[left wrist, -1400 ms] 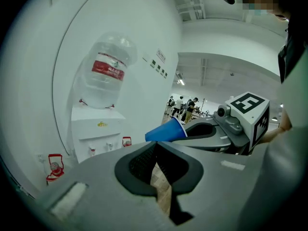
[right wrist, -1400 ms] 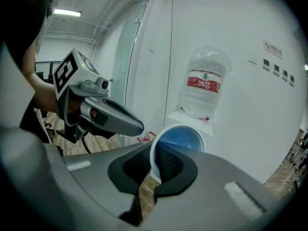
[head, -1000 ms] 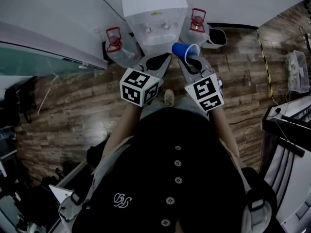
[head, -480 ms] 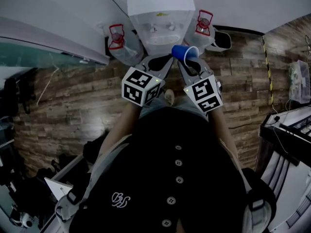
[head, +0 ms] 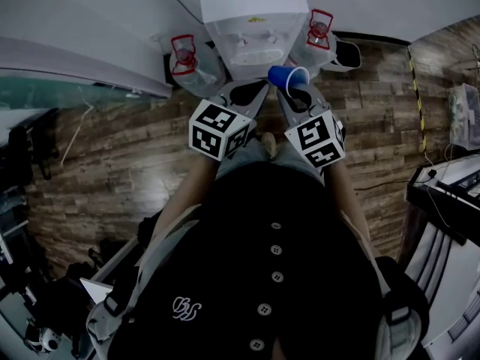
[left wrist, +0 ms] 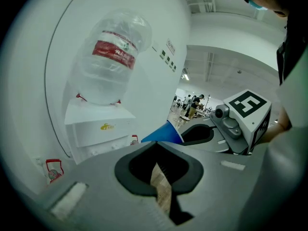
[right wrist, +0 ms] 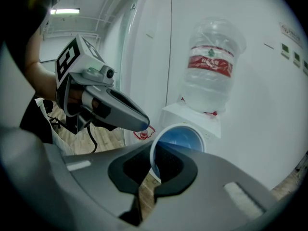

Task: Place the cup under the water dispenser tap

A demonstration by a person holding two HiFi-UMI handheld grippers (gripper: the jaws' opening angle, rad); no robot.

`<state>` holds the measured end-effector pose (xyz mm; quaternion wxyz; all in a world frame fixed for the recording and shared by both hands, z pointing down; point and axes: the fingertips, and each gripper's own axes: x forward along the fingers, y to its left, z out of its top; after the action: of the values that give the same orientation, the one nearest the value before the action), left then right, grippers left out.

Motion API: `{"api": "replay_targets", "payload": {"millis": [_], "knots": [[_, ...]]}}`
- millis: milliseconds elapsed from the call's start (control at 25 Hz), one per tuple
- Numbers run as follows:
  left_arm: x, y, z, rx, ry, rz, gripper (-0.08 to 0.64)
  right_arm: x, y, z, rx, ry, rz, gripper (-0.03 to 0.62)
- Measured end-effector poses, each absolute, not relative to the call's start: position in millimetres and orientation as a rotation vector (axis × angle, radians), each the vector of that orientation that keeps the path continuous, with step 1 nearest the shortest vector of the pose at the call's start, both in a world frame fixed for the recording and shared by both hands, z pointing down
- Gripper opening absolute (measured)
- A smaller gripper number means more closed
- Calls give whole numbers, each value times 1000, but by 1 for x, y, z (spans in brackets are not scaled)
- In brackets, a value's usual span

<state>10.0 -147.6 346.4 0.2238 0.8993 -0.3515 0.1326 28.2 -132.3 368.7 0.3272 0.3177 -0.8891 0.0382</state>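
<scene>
Right tongs (head: 298, 90) clench the blue cup (head: 286, 76) by its rim, left tongs (head: 241, 92) closed empty; with the cup at five o'clock of the water dispenser (head: 251, 10), I judge approach, next advancing it under the tap (head: 264, 41).

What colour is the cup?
The cup is blue with a white rim, best seen in the right gripper view.

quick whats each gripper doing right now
Left gripper: closed, nothing in it.
Right gripper: closed on the rim of the blue cup.
</scene>
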Motion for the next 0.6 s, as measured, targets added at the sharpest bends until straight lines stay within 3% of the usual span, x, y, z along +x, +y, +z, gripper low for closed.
{"api": "replay_targets", "payload": {"millis": [600], "knots": [[-4, -156, 358, 2434, -909, 383, -2, 15, -141, 377, 849, -2285, 154, 5]]}}
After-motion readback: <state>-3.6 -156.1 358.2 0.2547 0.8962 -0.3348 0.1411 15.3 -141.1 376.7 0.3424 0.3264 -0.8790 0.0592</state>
